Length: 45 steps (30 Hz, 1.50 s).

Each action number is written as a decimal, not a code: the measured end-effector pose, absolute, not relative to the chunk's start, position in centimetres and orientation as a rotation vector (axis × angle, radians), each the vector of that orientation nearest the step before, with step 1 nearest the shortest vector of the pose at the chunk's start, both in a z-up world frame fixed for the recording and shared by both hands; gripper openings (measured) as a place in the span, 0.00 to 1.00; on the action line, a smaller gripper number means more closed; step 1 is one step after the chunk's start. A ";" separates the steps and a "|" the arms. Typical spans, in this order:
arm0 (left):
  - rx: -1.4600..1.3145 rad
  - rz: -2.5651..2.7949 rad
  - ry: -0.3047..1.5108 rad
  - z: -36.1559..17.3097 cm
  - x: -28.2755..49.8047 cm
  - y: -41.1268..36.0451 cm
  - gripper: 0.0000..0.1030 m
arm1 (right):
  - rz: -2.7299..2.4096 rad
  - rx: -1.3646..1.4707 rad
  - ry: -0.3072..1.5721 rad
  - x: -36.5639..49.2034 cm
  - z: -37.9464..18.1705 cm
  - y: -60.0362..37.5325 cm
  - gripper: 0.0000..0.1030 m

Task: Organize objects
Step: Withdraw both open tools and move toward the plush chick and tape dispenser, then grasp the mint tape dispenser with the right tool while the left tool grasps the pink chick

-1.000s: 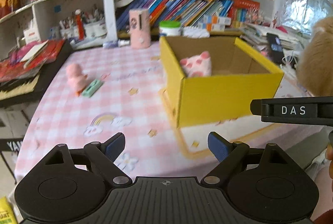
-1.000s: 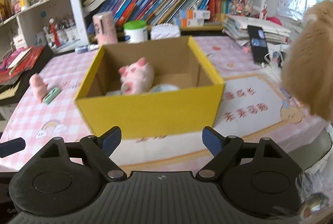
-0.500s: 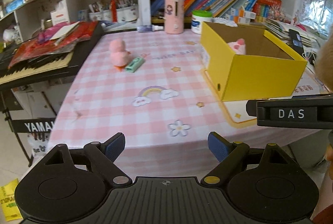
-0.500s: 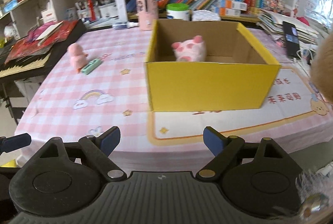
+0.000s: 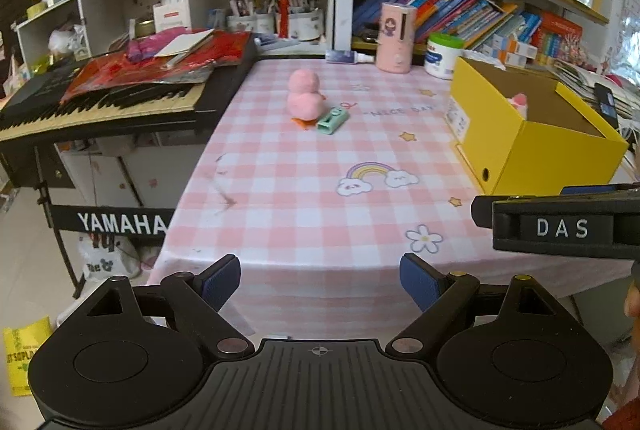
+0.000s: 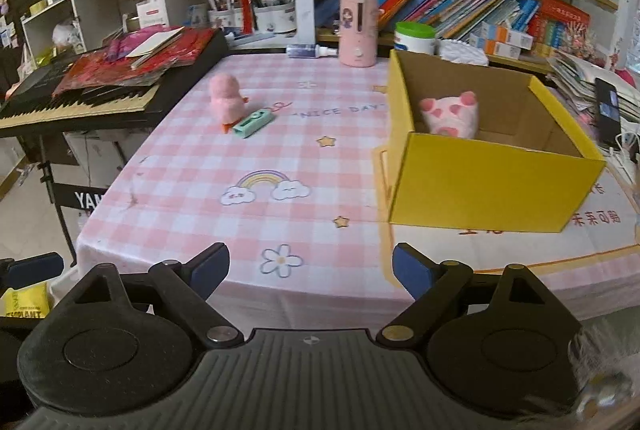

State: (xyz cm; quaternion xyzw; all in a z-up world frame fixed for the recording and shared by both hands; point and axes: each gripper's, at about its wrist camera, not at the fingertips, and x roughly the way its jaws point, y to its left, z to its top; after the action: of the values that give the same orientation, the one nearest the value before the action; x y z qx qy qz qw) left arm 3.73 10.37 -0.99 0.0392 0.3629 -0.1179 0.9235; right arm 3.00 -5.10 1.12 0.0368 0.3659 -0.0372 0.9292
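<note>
The duck (image 5: 303, 95) stands on the surface (image 5: 304, 190) well left of the box (image 5: 532, 146), with the green case (image 5: 332, 120) touching its right side. A pig (image 6: 451, 113) already lies in the box, so the duck and case look like the next things to gather. I would go for one at a time: close on the duck's round body from above, lift straight up, then carry it rightward over the box's near wall. The left claw (image 5: 320, 284) and right claw (image 6: 311, 268) both hang released and empty, short of the surface's near edge. Between duck and box the cloth lies bare. Left of the duck the surface ends close by a keyboard (image 5: 100, 98); behind it stand a pink canister (image 5: 395, 37) and a tub (image 5: 443, 55).
</note>
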 end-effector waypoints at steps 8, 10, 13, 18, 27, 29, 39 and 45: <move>0.063 -0.217 0.760 -1.7 6.1 10.9 0.86 | -0.046 0.049 0.761 5.1 0.5 -4.0 0.86; 0.066 -0.205 0.761 -1.8 7.1 10.9 0.86 | -0.038 0.049 0.759 6.1 0.4 -4.1 0.86; 0.060 -0.178 0.766 -1.8 9.1 11.0 0.86 | -0.018 0.049 0.763 8.2 0.2 -4.1 0.86; 0.034 -0.148 0.788 -2.2 12.3 11.0 0.86 | 0.028 0.030 0.766 12.1 0.3 -4.1 0.86; 0.019 -0.089 0.813 -2.8 17.6 10.3 0.86 | 0.115 -0.021 0.776 20.3 -0.2 -4.7 0.83; 0.017 -0.077 0.817 -3.0 18.5 10.2 0.86 | 0.140 -0.053 0.776 22.4 -0.6 -4.7 0.82; 0.006 -0.040 0.840 -3.9 22.5 9.2 0.86 | 0.402 -0.264 0.958 33.0 -3.3 -4.0 0.82; 0.014 -0.023 0.848 -4.2 23.6 8.6 0.86 | 0.501 -0.377 0.970 36.1 -5.1 -2.5 0.82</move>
State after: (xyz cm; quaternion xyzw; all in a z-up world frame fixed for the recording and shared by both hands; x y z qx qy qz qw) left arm 23.62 8.57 -4.17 0.0070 0.4114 -0.0113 0.9114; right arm 36.12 -2.54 -5.09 -0.1784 0.4585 0.2369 0.8377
